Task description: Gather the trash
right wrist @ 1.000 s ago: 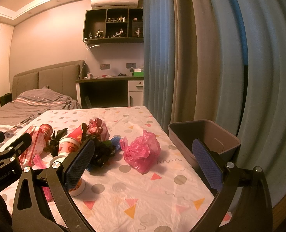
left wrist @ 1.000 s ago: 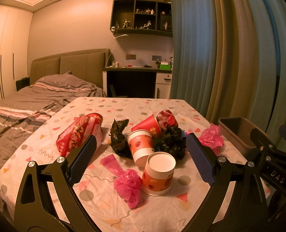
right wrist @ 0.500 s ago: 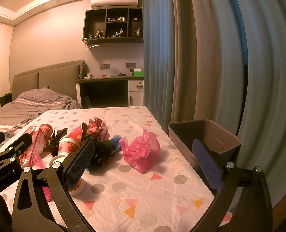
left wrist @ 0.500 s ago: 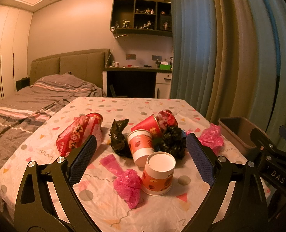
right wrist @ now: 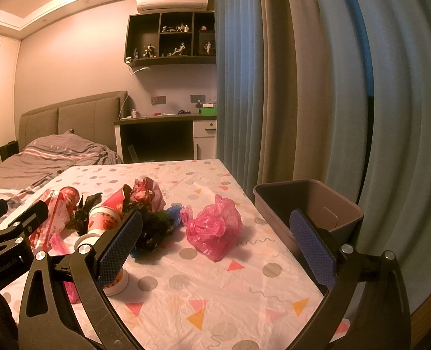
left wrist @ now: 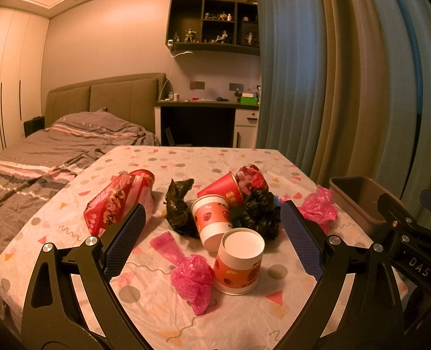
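Note:
Trash lies on a table with a patterned cloth [left wrist: 186,157]. In the left wrist view: an upturned paper cup [left wrist: 238,261], a second cup on its side [left wrist: 212,221], a red cup [left wrist: 225,191], a pink bag [left wrist: 190,277], black bags [left wrist: 179,207], a red snack bag [left wrist: 116,201]. My left gripper [left wrist: 212,236] is open and empty above the near cup. In the right wrist view a crumpled pink bag [right wrist: 214,229] lies beside a brown bin [right wrist: 308,207]. My right gripper [right wrist: 215,248] is open and empty, hovering just short of that bag.
Curtains [right wrist: 303,87] hang close behind the bin at the table's right edge. A bed [left wrist: 55,145] stands left of the table, a desk [left wrist: 203,122] behind it. The right gripper's body [left wrist: 405,233] shows at the right of the left wrist view.

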The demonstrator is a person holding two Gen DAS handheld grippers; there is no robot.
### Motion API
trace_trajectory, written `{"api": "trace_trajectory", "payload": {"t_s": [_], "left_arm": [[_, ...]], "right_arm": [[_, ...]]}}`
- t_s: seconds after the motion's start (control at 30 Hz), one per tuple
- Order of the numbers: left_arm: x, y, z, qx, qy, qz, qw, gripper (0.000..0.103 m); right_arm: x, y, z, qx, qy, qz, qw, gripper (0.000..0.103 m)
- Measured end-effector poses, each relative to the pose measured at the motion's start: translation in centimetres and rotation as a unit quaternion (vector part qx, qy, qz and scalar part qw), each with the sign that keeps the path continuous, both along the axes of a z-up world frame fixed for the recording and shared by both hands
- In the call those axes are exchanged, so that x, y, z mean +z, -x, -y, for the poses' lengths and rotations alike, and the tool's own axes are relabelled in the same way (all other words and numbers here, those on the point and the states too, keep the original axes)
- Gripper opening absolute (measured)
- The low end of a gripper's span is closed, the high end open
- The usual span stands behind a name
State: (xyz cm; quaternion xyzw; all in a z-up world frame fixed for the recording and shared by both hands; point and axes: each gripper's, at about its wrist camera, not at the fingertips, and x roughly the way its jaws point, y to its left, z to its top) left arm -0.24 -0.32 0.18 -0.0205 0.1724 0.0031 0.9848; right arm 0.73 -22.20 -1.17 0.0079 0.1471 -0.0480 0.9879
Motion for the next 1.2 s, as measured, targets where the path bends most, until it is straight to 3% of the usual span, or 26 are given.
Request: {"api": "trace_trajectory", "payload": {"t_s": [1.2], "left_arm": [[-0.21, -0.21, 0.48, -0.003, 0.002, -0.002, 1.0000, 0.092]], "right_arm": [[-0.30, -0.19, 0.15, 0.000, -0.003, -0.002, 1.000, 0.098]]}}
